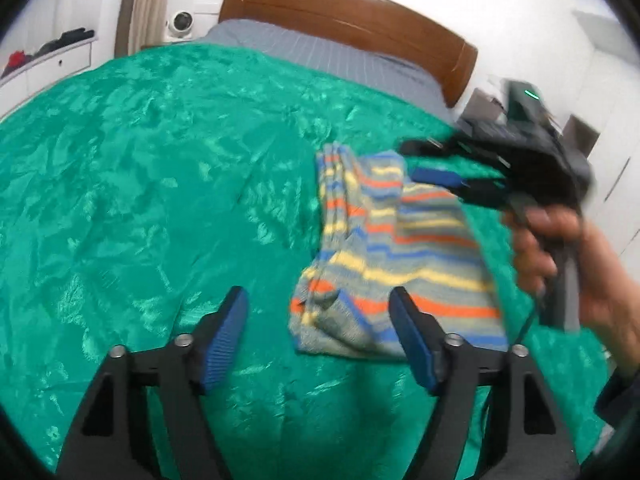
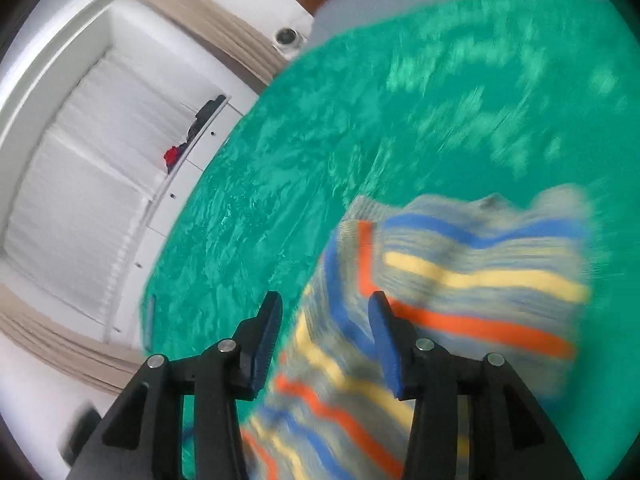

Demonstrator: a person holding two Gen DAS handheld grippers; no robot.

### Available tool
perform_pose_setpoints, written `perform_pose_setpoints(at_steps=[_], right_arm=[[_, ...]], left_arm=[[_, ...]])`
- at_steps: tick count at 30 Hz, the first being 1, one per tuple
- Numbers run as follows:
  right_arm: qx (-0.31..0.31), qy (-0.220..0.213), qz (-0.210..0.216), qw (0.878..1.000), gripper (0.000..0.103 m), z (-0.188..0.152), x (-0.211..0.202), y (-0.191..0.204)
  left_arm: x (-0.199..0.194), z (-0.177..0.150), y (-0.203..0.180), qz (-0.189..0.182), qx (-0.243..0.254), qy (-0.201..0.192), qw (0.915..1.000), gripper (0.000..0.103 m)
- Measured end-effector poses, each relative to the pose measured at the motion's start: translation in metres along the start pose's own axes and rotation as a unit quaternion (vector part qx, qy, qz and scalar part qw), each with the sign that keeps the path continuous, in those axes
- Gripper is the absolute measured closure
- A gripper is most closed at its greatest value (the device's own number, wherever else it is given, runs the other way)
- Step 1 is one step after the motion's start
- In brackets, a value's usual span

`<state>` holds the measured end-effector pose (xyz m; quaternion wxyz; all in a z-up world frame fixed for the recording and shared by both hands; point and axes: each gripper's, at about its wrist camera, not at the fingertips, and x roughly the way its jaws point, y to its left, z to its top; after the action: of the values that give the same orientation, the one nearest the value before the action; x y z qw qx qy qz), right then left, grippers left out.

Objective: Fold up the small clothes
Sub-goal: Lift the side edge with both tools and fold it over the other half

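**Striped knit lies part-folded on the green bedspread, both grippers open**

While the left gripper point(image 1: 318, 320) hangs low over the near side of the bed with its blue-padded fingers point(image 1: 224, 336) spread wide and nothing between them, its right finger overlaps the near left corner of the striped knit garment point(image 1: 384, 264) in the view; whether it touches the cloth cannot be told. The right gripper point(image 2: 326, 320) is also spread and empty, tilted over the same garment, and the blur in its own view suggests it is in motion. From the left wrist view it sits at the garment's far right edge point(image 1: 436, 178), held by the person's hand point(image 1: 556, 256).

The garment, grey with orange, yellow and blue stripes, lies on the crinkled green bedspread point(image 1: 160, 184), right of centre, with a narrower part bunched along its left side. Beyond are a grey striped sheet point(image 1: 320, 56) and a wooden headboard point(image 1: 344, 12).

By the look of it the knit is light, soft and limp, so it should drape and sag when lifted, not hold a crease by itself. The shiny bedspread seems slippery, so the cloth may slide if dragged. The best holds appear to be two corners of one edge, pinched through all layers, so the fold carries over evenly.
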<state>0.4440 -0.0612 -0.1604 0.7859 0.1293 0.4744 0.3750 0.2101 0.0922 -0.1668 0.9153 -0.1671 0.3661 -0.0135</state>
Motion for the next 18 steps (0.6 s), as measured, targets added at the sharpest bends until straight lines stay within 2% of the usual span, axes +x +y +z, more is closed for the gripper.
perform_pose_setpoints(at_steps=[3,5,6,7,9,10,11,12,14,15,17,18], right_arm=[[-0.086,0.009,-0.037,0.996,0.058,-0.028,-0.044,0.014],[-0.131,0.031,-0.044,0.99,0.058,-0.056,-0.058,0.022],[-0.142,0.041,-0.046,0.988,0.058,-0.071,-0.06,0.021],[-0.145,0.06,-0.049,0.986,0.058,-0.09,-0.057,0.018],[-0.146,0.128,-0.064,0.979,0.058,-0.124,-0.035,0.008],[-0.157,0.134,-0.075,0.976,0.058,-0.134,-0.034,0.007],[-0.172,0.119,-0.08,0.975,0.058,-0.139,-0.04,0.009],[-0.168,0.108,-0.075,0.977,0.058,-0.136,-0.047,0.009],[-0.142,0.075,-0.071,0.985,0.058,-0.117,-0.062,0.004],[-0.137,0.057,-0.073,0.986,0.058,-0.107,-0.067,0.002],[-0.132,0.029,-0.086,0.987,0.058,-0.078,-0.067,-0.001],[-0.126,0.022,-0.085,0.988,0.058,-0.065,-0.061,-0.004]], left_arm=[[0.018,0.008,-0.006,0.001,0.017,0.018,0.9997,0.025],[0.028,0.005,-0.01,0.036,0.033,0.034,0.9982,0.026],[0.04,0.003,-0.008,0.074,0.036,0.054,0.9951,0.027],[0.045,0.004,-0.002,0.085,0.033,0.065,0.9937,0.028],[0.043,0.007,0.007,0.074,0.02,0.078,0.994,0.028],[0.038,0.01,0.009,0.073,0.02,0.073,0.9945,0.028],[0.032,0.017,0.01,0.07,0.023,0.061,0.9954,0.028],[0.025,0.03,0.008,0.053,0.033,0.045,0.997,0.024],[0.029,0.048,0.004,0.025,0.042,0.038,0.9981,0.014],[0.039,0.06,-0.002,0.006,0.047,0.055,0.9974,0.011],[0.068,0.074,-0.016,-0.013,0.064,0.1,0.9928,0.011],[0.09,0.08,-0.025,0.0,0.085,0.116,0.9896,0.011]])
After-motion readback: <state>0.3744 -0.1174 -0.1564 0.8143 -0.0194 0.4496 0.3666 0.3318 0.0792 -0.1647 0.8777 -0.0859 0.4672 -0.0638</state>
